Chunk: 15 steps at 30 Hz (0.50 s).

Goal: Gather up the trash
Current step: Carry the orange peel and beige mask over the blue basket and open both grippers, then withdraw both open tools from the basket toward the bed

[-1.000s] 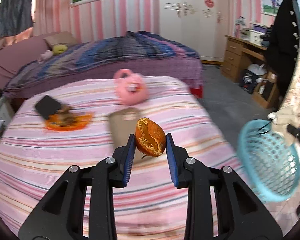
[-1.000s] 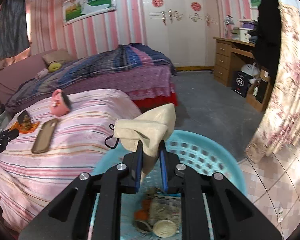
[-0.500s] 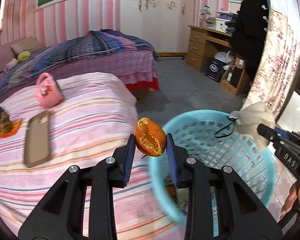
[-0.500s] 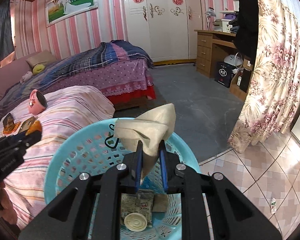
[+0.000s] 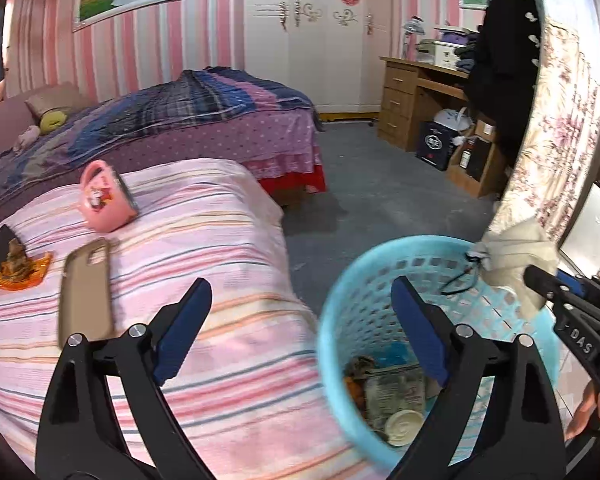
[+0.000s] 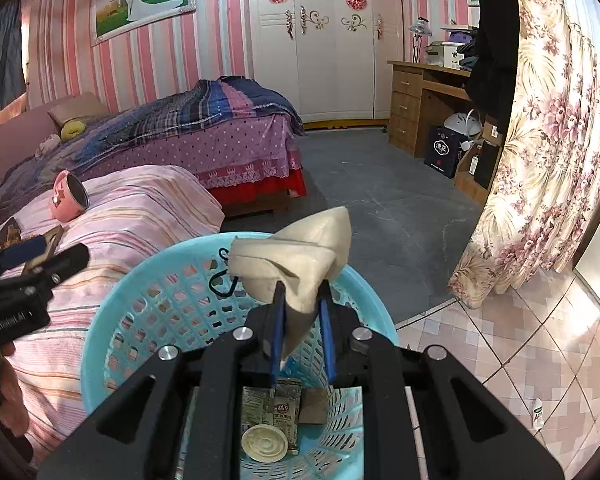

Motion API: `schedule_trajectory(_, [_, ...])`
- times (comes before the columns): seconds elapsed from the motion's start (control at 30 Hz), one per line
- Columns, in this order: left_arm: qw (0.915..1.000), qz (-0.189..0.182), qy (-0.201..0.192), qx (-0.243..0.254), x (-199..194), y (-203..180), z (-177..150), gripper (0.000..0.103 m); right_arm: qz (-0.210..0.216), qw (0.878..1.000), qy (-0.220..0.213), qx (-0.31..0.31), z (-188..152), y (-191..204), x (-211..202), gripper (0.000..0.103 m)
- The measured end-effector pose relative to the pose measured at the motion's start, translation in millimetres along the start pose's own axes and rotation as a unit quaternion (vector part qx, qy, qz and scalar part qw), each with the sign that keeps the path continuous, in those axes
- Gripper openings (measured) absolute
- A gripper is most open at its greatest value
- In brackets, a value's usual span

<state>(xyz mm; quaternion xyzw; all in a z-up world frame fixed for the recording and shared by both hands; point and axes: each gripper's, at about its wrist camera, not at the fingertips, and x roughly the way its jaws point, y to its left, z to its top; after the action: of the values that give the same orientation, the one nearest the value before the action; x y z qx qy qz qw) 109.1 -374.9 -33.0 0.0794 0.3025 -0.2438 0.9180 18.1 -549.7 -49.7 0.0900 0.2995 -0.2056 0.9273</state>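
Observation:
My left gripper (image 5: 300,284) hangs over the rim of the light blue basket (image 5: 332,320), its jaws opening wide with nothing between them. An orange peel (image 5: 354,390) lies in the basket beside a crumpled wrapper (image 5: 396,388) and a round lid (image 5: 404,422). My right gripper (image 6: 301,288) is shut on a beige cloth pad (image 6: 296,260) fixed at the basket's rim (image 6: 100,320), and it holds the basket up beside the bed. The left wrist view shows that gripper (image 5: 540,280) at the right. The wrapper (image 6: 272,404) and lid (image 6: 264,444) also show under it.
On the pink striped bed (image 5: 220,240) lie a pink mug (image 5: 104,200), a brown phone case (image 5: 86,284) and an orange tray with a figurine (image 5: 20,268). A purple bed, a wooden desk (image 5: 412,96) and a floral curtain (image 6: 540,160) stand beyond. A small bottle (image 6: 538,414) lies on the tiles.
The left gripper swung right from over the bed to the basket, then opened. The orange peel left its jaws and now lies in the basket. The right gripper kept its hold.

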Motion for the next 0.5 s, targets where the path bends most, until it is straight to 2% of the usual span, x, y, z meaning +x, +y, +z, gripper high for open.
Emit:
schedule_trajectory(0.23, [0.9996,0.028,-0.007,-0.006,-10,33,-2,0.093,-0.011,1.0,0.008,-0.005,1,7,4,0.018])
schedule_trajectory(0.27, [0.9993,0.036,-0.01,-0.004,-12,38,-3,0.094,-0.015,1.0,0.013,-0.001,0,6,6,0.021])
schedule_trajectory(0.3, [0.9991,0.041,-0.011,-0.004,-14,43,-4,0.094,-0.015,1.0,0.015,0.001,0,6,7,0.033])
schedule_trajectory(0.33, [0.999,0.043,-0.011,-0.005,-14,46,-4,0.094,-0.016,1.0,0.016,0.004,0,6,7,0.054])
schedule_trajectory(0.37, [0.9989,0.046,-0.01,-0.008,-15,52,-5,0.094,-0.019,1.0,0.014,0.008,0,6,8,0.063])
schedule_trajectory(0.4, [0.9987,0.048,-0.009,-0.012,-16,58,-5,0.094,-0.021,1.0,0.014,0.008,0,7,8,0.071])
schedule_trajectory(0.47, [0.9984,0.053,-0.009,-0.018,-19,67,-6,0.094,-0.03,0.999,0.014,0.005,-1,10,9,0.074])
schedule_trajectory(0.5, [0.9981,0.057,-0.01,-0.02,-20,71,-7,0.094,-0.036,0.999,0.012,0.003,-1,13,8,0.08])
